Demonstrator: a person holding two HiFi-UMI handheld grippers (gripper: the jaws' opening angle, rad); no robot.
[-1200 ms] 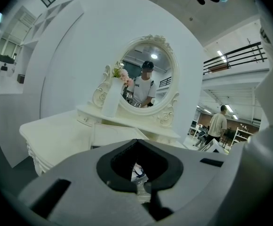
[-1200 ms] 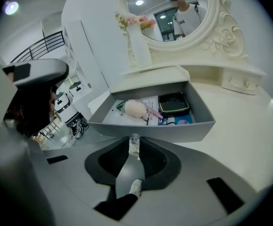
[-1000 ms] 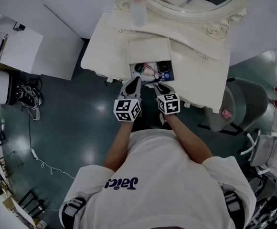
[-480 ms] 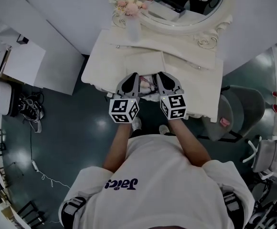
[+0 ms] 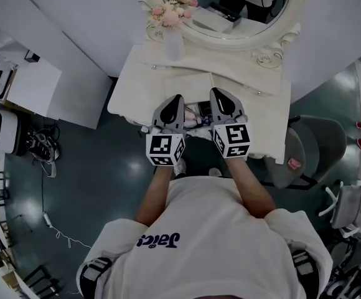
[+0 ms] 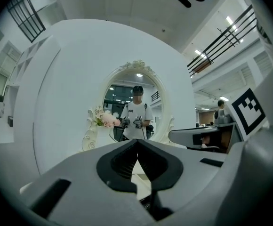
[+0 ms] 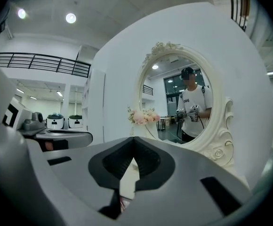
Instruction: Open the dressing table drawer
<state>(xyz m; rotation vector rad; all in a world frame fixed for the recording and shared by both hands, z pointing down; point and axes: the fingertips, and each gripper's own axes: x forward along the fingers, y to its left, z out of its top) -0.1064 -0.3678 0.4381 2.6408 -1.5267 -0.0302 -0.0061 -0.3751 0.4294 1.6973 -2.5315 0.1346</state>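
Observation:
The white dressing table (image 5: 262, 108) stands below me under an oval mirror (image 5: 230, 17). Its middle drawer (image 5: 198, 113) is pulled out, and small items show in the gap between my two grippers. Both grippers hover level above the drawer, pointing at the mirror. My left gripper (image 5: 177, 99) is shut and holds nothing; in its own view the left gripper (image 6: 137, 144) has its pads meeting. My right gripper (image 5: 217, 94) has just been closing with nothing between the jaws, and in its own view the right gripper (image 7: 133, 143) is shut and empty.
A vase of pink flowers (image 5: 170, 16) stands at the table's back left. A grey chair (image 5: 311, 145) sits to the right of the table. White cabinets (image 5: 34, 83) and cables (image 5: 40, 139) lie on the left. The mirror (image 6: 135, 108) reflects a person holding the grippers.
Both grippers have lifted up from the open drawer toward the camera. The right jaws, spread one second ago, have come together. The drawer stays open.

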